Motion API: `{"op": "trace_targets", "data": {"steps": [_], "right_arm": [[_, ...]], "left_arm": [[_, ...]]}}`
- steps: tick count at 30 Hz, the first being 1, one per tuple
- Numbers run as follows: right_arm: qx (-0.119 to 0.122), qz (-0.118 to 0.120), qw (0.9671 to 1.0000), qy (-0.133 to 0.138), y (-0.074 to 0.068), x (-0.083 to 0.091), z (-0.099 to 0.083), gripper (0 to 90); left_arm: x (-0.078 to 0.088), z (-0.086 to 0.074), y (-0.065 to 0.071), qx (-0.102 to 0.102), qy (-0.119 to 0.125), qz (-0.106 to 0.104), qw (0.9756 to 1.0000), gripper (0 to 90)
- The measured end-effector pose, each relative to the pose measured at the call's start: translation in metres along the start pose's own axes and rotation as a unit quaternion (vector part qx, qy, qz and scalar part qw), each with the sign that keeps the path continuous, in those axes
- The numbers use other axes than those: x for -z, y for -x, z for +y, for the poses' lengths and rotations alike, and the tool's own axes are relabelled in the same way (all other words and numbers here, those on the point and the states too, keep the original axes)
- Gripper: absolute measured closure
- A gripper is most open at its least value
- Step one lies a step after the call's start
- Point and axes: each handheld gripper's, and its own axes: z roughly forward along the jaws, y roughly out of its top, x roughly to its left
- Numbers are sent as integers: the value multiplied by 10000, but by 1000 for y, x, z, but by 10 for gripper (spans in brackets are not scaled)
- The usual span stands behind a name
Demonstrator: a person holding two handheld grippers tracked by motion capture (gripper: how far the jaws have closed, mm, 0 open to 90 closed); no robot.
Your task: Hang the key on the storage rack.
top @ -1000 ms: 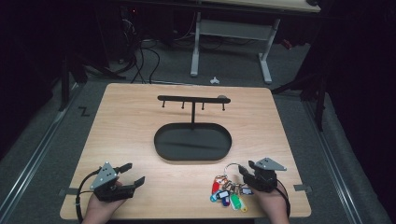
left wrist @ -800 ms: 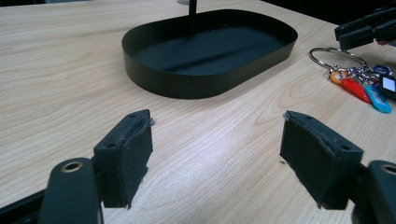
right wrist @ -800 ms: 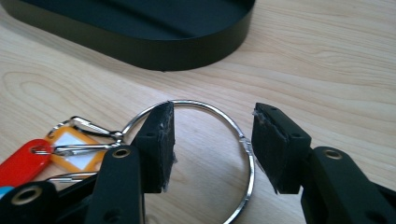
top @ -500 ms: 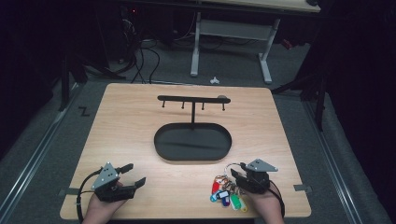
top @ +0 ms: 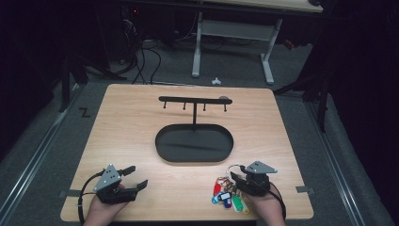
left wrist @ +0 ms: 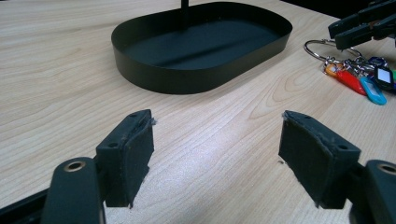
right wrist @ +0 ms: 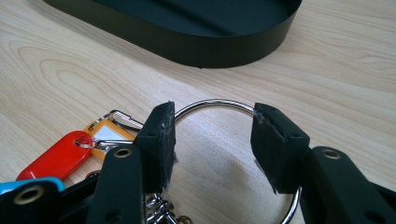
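You have one key bunch (top: 228,194) on one metal ring (right wrist: 233,109). One black stand (top: 194,141) sits on the table, with four hooks. Two grippers are in view.

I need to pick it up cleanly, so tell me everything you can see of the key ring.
The key ring is a large, shiny metal loop lying flat on the wooden table, near the black tray. Small rings link it to coloured plastic tags: red, orange, blue, green, yellow. The right tongs straddle it, open; whether the pads touch it is unclear.

Wooden table (top: 141,122), black oval tray stand (top: 194,144), bunch of keys (top: 228,195) perhaps tagged
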Motion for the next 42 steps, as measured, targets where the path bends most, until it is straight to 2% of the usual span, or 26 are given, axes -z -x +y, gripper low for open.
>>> {"op": "trace_targets", "data": {"steps": [15,21,26,32,34,38,42], "right_arm": [[-63,-14,9996,-259,4,7,2,525],[-145,-45,9989,-447,9,12,3,534],[-84,-103,9980,-621,11,19,3,530],[-159,-39,9970,-758,17,25,4,524],[-257,-24,9963,-823,19,27,5,520],[-303,-29,9942,-1029,24,28,10,509],[-31,-11,9899,-1418,21,29,17,501]], "left_arm": [[0,0,0,-32,-25,-5,10000,272],[0,1,0,-46,-39,2,10000,273],[0,1,0,-67,-53,7,10000,274],[0,0,-1,-61,-57,20,10000,275],[1,0,-1,-65,-65,26,10000,275],[1,0,-1,-71,-62,19,10000,275],[0,0,0,-93,-86,-9,9999,276]]}}
